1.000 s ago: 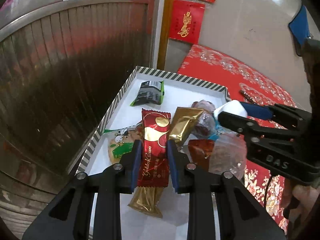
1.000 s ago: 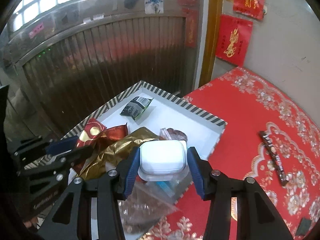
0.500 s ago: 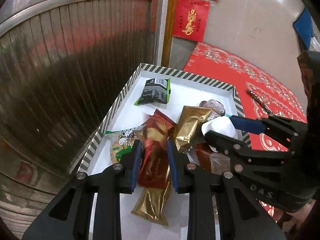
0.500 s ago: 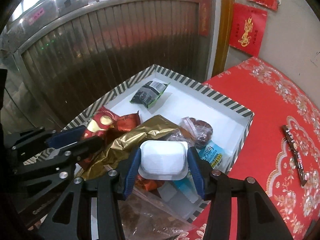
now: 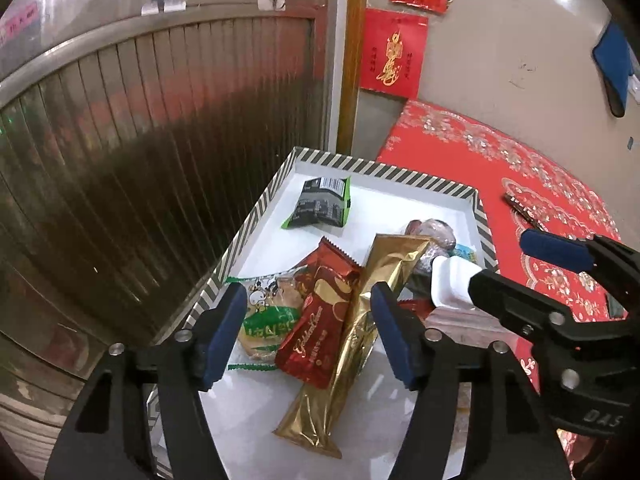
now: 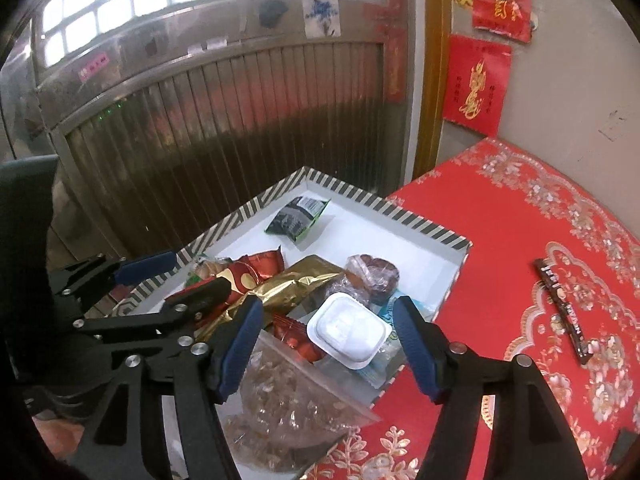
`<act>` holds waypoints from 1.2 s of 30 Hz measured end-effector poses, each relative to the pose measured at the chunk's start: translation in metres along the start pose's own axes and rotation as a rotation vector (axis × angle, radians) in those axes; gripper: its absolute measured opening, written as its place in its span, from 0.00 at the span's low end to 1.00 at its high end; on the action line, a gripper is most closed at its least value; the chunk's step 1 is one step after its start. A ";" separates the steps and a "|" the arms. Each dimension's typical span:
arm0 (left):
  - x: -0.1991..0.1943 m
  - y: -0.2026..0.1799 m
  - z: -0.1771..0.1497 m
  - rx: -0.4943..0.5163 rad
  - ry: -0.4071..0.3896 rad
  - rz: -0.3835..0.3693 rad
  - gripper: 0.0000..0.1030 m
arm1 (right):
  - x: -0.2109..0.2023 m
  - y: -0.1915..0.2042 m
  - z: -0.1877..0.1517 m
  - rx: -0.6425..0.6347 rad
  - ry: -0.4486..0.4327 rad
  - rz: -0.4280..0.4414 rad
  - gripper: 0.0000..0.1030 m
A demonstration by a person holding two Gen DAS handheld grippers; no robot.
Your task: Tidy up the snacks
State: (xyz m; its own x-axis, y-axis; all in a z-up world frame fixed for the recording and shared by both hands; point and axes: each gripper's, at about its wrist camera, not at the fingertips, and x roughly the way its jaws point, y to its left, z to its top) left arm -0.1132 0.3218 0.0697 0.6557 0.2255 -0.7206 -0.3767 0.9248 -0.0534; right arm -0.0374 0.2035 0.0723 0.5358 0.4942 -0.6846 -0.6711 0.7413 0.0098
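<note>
Claws both opening, gripping nothing; snack pile hides tray floor.

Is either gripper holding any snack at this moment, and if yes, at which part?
Nothing is held. Both grippers are opening: the left gripper stands clear of the red wrapper, the right gripper clear of the white cup.
</note>
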 end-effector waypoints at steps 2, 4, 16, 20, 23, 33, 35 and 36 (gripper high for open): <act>-0.005 -0.004 0.002 0.008 -0.017 0.006 0.62 | -0.009 -0.001 0.000 0.002 -0.016 -0.001 0.71; -0.009 -0.007 0.004 0.015 -0.027 0.008 0.69 | -0.016 -0.002 -0.001 0.000 -0.031 -0.011 0.74; -0.027 -0.047 0.012 0.061 -0.066 -0.035 0.76 | -0.054 -0.041 -0.026 0.062 -0.057 -0.087 0.77; -0.030 -0.071 0.013 0.095 -0.069 -0.056 0.76 | -0.068 -0.062 -0.038 0.100 -0.059 -0.120 0.77; -0.033 -0.089 0.012 0.117 -0.071 -0.074 0.76 | -0.078 -0.081 -0.048 0.131 -0.059 -0.141 0.77; -0.034 -0.158 0.012 0.184 -0.055 -0.146 0.76 | -0.104 -0.128 -0.079 0.217 -0.056 -0.215 0.77; -0.035 -0.171 0.011 0.195 -0.054 -0.160 0.76 | -0.107 -0.136 -0.084 0.240 -0.058 -0.221 0.77; -0.035 -0.177 0.011 0.200 -0.054 -0.165 0.76 | -0.110 -0.141 -0.087 0.253 -0.058 -0.229 0.78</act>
State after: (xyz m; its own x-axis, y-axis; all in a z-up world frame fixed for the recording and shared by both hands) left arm -0.0620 0.1538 0.1123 0.7337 0.0780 -0.6750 -0.1284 0.9914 -0.0250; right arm -0.0464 0.0049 0.0828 0.6909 0.3211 -0.6477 -0.3855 0.9216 0.0457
